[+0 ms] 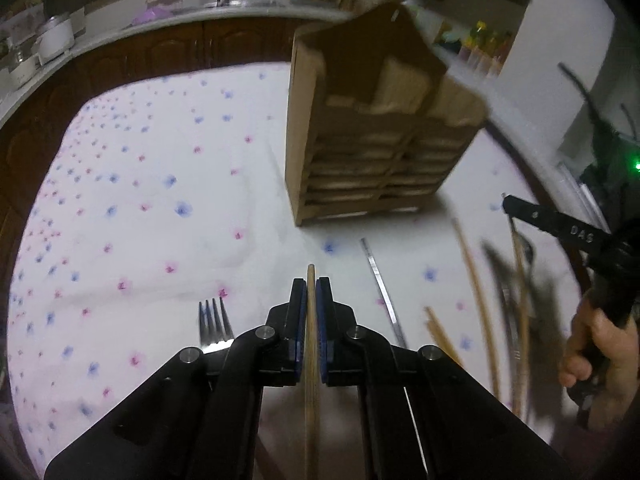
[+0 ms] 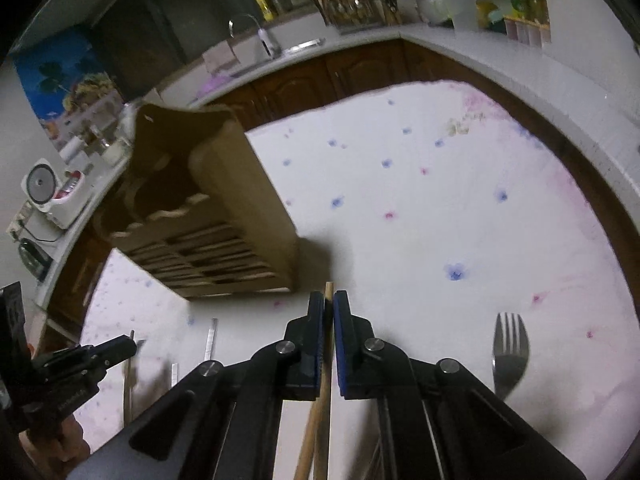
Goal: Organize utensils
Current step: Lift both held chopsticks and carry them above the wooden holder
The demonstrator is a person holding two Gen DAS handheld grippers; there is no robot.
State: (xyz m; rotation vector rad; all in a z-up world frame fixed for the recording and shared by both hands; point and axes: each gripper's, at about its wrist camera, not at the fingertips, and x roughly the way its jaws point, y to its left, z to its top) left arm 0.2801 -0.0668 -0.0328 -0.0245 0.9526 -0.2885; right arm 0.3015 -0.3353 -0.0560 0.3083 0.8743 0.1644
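My left gripper is shut on a wooden chopstick and holds it above the flowered tablecloth. My right gripper is shut on another wooden chopstick. A wooden slatted utensil holder stands on the table ahead of both grippers; it also shows in the right wrist view. A metal fork lies left of the left gripper. Another fork lies right of the right gripper. More chopsticks and a metal chopstick lie between the grippers.
The table carries a white cloth with blue and pink flowers. A kitchen counter with sink, utensil jars and a rice cooker runs behind. The right gripper shows at the left wrist view's right edge.
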